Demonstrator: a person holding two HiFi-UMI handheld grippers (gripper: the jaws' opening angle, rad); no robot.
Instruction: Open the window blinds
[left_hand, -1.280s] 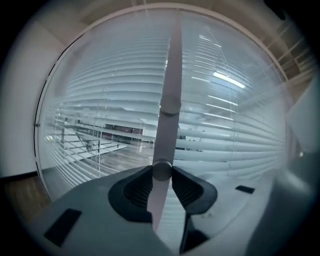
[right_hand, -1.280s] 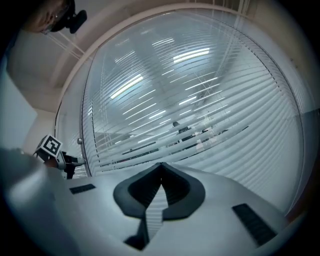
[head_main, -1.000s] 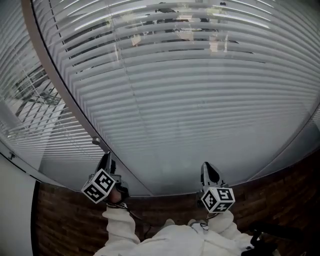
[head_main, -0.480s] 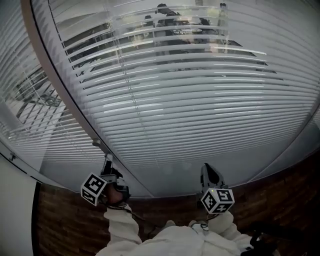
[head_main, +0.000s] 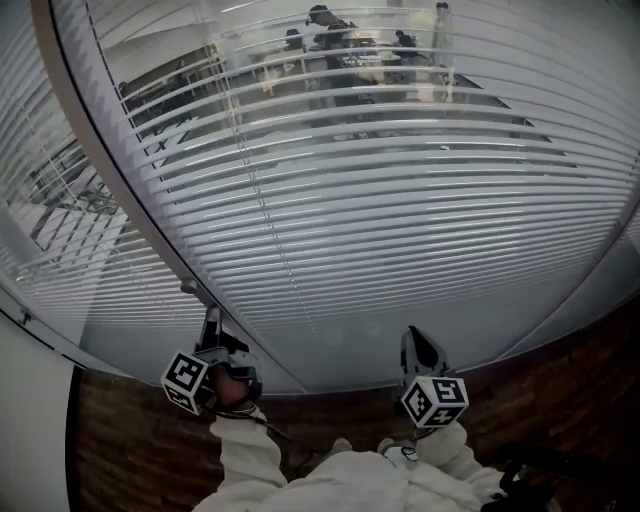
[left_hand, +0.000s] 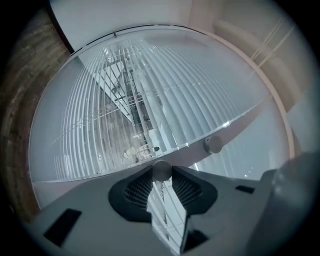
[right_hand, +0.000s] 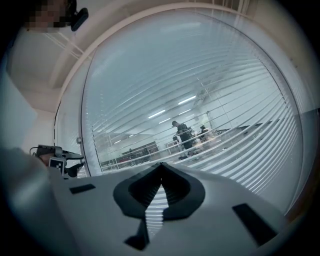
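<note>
My left tool (head_main: 211, 318) at 7 o'clock was clamped on the tilt knob (left_hand: 161, 170), right tool (right_hand: 161, 167) at 5 o'clock closed and empty, blinds (head_main: 400, 200) spanning 9 to 3 half-tilted; my guessed risk was pads slipping off that small round knob mid-twist.

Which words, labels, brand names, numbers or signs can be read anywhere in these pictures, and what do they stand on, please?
No readable text in any view.
Left cube on the left gripper and right cube on the right gripper: black-and-white square markers only, no letters or digits.
Blinds, knob, brick wall: no print.
Office behind the glass: too small to tell.
</note>
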